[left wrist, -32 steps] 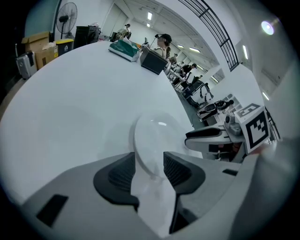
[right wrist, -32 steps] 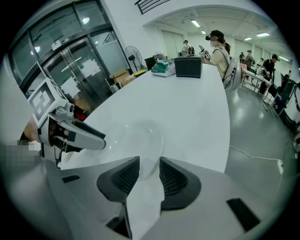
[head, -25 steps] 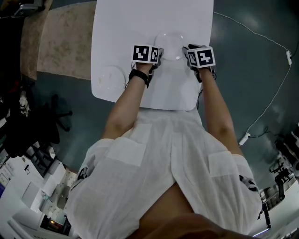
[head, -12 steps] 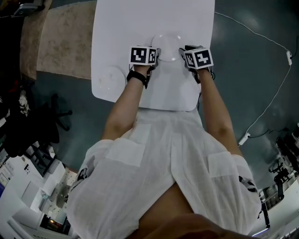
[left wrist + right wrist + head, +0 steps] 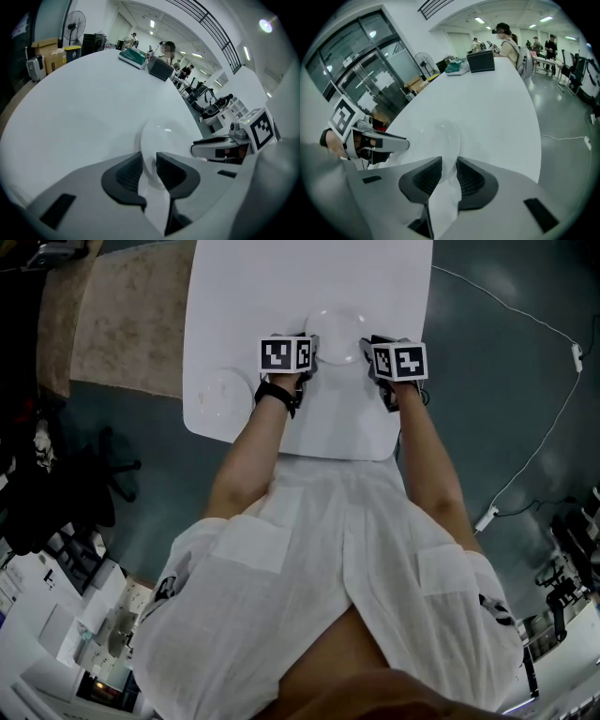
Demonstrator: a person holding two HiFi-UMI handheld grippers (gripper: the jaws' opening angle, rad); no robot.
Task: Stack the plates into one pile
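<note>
Two white plates lie on the white table (image 5: 281, 287): one in the middle (image 5: 336, 332), one near the front left corner (image 5: 223, 395). My left gripper (image 5: 312, 351) is at the middle plate's left side and my right gripper (image 5: 371, 345) at its right side. In the left gripper view the jaws have just been closing; the gripper (image 5: 149, 169) is shut on the plate's (image 5: 165, 140) rim. In the right gripper view the jaws have also been closing; the gripper (image 5: 449, 174) stands narrowly open round the opposite rim of the plate (image 5: 446, 136).
A beige rug (image 5: 122, 315) lies left of the table, and a cable (image 5: 553, 427) runs over the floor on the right. At the table's far end stand a dark case (image 5: 159, 69) and a green object (image 5: 133, 55). People stand beyond it.
Both grippers have edged in slightly against the middle plate's sides. The two plates lie where they were.
</note>
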